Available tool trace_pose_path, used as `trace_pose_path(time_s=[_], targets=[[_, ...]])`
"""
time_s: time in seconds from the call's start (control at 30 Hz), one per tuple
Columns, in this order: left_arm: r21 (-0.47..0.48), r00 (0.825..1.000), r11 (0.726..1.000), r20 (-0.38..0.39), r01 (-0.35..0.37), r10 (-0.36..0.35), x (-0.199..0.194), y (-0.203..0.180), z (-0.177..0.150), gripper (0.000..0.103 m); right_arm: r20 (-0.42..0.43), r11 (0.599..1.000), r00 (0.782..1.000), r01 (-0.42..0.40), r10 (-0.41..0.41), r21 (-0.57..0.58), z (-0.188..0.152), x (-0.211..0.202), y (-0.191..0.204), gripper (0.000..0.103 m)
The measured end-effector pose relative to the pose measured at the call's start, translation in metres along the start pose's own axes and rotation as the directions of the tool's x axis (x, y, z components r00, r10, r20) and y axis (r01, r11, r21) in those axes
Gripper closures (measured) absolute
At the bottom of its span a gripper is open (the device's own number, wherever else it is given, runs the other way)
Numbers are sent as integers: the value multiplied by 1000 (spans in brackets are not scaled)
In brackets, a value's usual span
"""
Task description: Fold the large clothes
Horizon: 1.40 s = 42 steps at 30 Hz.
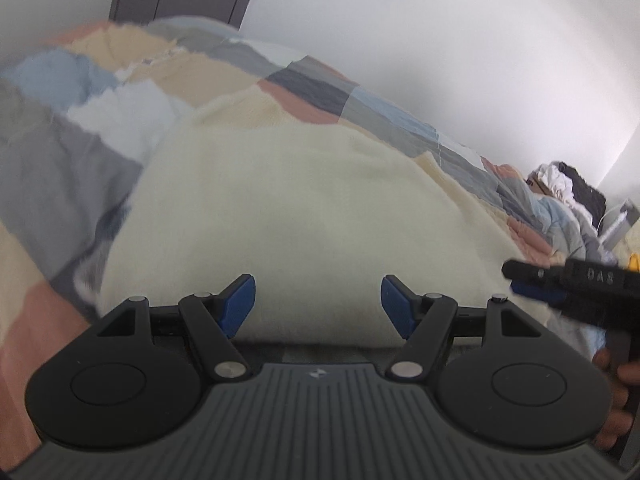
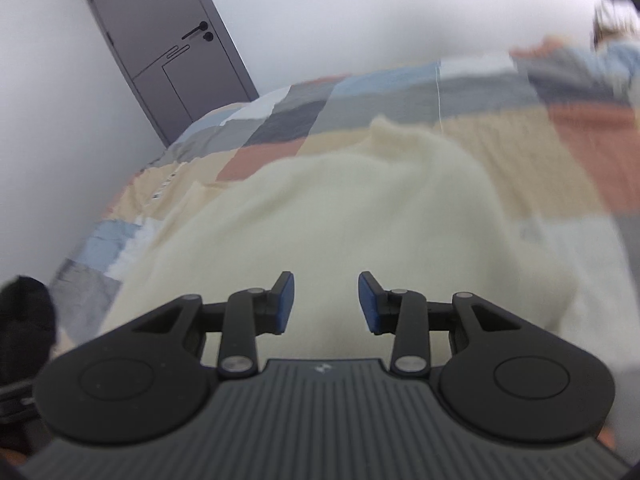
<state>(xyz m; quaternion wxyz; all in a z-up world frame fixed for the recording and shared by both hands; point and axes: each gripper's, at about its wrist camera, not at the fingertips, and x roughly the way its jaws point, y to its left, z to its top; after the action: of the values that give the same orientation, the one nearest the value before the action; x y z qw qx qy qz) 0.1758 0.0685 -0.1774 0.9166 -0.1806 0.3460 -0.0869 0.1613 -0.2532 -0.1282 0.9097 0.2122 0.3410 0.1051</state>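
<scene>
A large cream knitted garment (image 1: 304,208) lies spread on a patchwork bedspread (image 1: 80,148). My left gripper (image 1: 318,304) is open and empty, low over the garment's near edge. My right gripper (image 2: 326,300) is open and empty too, over the garment (image 2: 340,208) near its front edge. The right gripper also shows at the right edge of the left wrist view (image 1: 532,280), close beside my left one. Both views are blurred.
The bedspread (image 2: 560,140) covers a bed against white walls. A grey door (image 2: 160,40) stands behind the bed's far corner. A pile of clothes (image 1: 564,184) lies at the far end of the bed.
</scene>
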Motion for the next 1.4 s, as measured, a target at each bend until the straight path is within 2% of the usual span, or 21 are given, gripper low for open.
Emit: trace_pose_path(time_s=[0.2, 0.23, 0.27, 0.3, 0.33, 0.43, 0.53, 0.6, 0.67, 0.7, 0.77, 0.8, 0.83, 0.93, 0.97, 1.03, 1.1, 1.2, 1.33, 1.4], targets=[[-189, 997, 981, -57, 45, -57, 5, 20, -4, 27, -99, 966, 988, -88, 115, 242, -20, 9, -27, 61], [-228, 995, 972, -68, 51, -68, 7, 24, -5, 26, -105, 952, 986, -96, 131, 290, -24, 11, -30, 44], [-274, 993, 960, -80, 62, -87, 10, 29, -7, 25, -106, 936, 983, -106, 150, 336, -26, 13, -35, 32], [-322, 989, 944, -94, 74, -110, 13, 34, -9, 23, -105, 919, 980, -115, 166, 377, -29, 16, -39, 14], [-366, 985, 927, -111, 86, -136, 18, 39, -11, 22, -110, 900, 977, -121, 183, 419, -33, 19, -41, 11], [-463, 973, 882, -145, 93, -178, 32, 53, -17, 21, -148, 852, 959, -137, 242, 505, -39, 36, -47, 12], [-553, 975, 829, -127, 84, -183, 42, 70, -20, 20, -134, 830, 959, -141, 250, 539, -40, 45, -48, 12], [-627, 979, 775, -95, 82, -180, 46, 84, -22, 20, -110, 813, 962, -147, 250, 563, -40, 49, -50, 12], [-692, 976, 715, -73, 100, -207, 53, 97, -22, 20, -83, 783, 964, -152, 251, 604, -40, 54, -56, 11], [-711, 976, 695, -59, 105, -207, 54, 102, -22, 20, -70, 770, 969, -144, 238, 621, -40, 56, -59, 12], [-727, 979, 677, -34, 114, -201, 56, 109, -20, 22, -57, 763, 986, -85, 158, 640, -41, 56, -65, 20], [-735, 981, 669, -23, 112, -190, 56, 112, -19, 22, -62, 762, 989, -63, 135, 645, -41, 57, -67, 29], [-740, 985, 664, -10, 110, -174, 55, 115, -17, 26, -60, 759, 991, -52, 119, 649, -42, 58, -68, 33], [-743, 988, 661, -3, 102, -156, 56, 119, -13, 39, -46, 759, 994, -49, 103, 649, -41, 59, -69, 41], [-735, 989, 670, 0, 101, -149, 55, 118, -13, 42, -43, 768, 994, -47, 97, 639, -41, 59, -67, 44], [-701, 991, 706, 12, 102, -131, 50, 112, -10, 56, -34, 800, 997, -36, 70, 598, -39, 54, -59, 60], [-664, 992, 739, 33, 112, -120, 43, 107, -4, 62, -10, 843, 999, -35, 48, 537, -35, 47, -50, 70], [-628, 990, 766, 78, 137, -113, 28, 100, 4, 68, 59, 882, 997, -67, 44, 466, -33, 33, -37, 75], [-592, 982, 785, 140, 184, -126, 2, 93, 15, 69, 149, 898, 985, -144, 89, 415, -31, 7, -36, 77], [-554, 978, 808, 160, 201, -134, -16, 85, 21, 69, 170, 900, 978, -178, 119, 397, -31, -9, -35, 78]])
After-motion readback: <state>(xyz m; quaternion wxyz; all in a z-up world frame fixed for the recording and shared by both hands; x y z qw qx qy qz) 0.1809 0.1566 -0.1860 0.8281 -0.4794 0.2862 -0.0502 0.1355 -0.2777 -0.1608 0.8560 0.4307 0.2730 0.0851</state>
